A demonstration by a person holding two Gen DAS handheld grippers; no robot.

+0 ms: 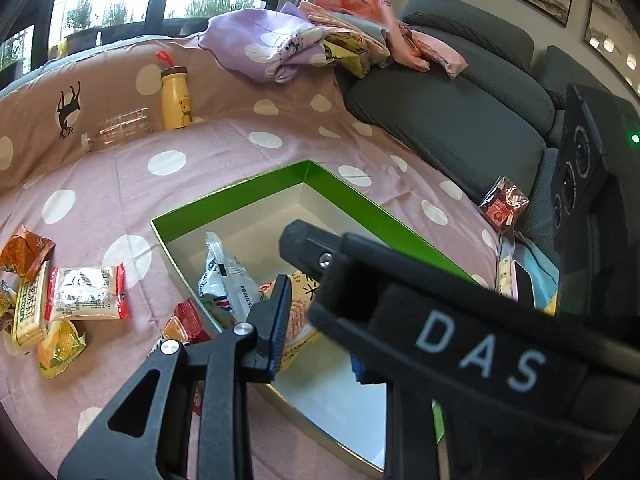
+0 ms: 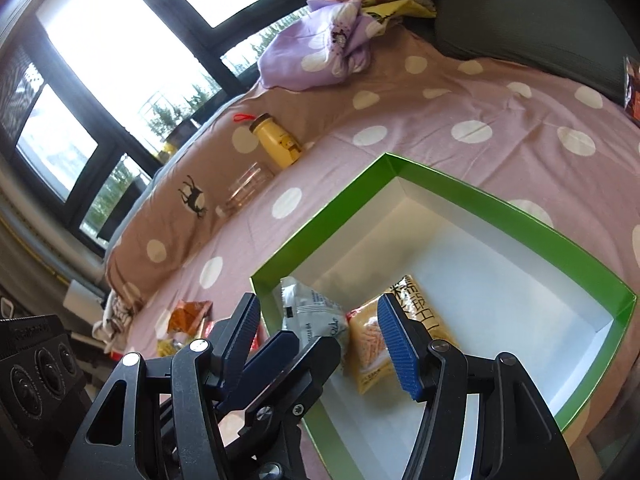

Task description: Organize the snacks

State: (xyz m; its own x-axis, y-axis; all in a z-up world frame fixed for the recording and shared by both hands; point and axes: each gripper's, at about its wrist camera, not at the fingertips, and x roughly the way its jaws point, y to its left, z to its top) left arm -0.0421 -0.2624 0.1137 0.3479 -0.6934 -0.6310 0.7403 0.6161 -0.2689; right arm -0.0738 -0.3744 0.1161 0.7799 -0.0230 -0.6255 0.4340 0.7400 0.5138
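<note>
The green box (image 2: 472, 200) lies open on the dotted bedspread (image 1: 208, 148), holding a white-grey packet (image 2: 308, 312) at its 9 o'clock wall and a yellow packet (image 2: 372, 344) beside it. More snacks (image 1: 86, 294) lie outside at 9 o'clock. The left gripper (image 2: 256, 344) is closed, empty; the right gripper (image 2: 320, 340) is part-open, holding nothing.

A shallow green box (image 2: 472, 200) with a white inside lies open at centre frame on the spotted bedspread. Inside, at its lower left, a silver-white packet (image 2: 308, 312) leans beside a flat yellow packet (image 2: 372, 344). More snack packets (image 1: 86, 294) lie scattered at far left.
</note>
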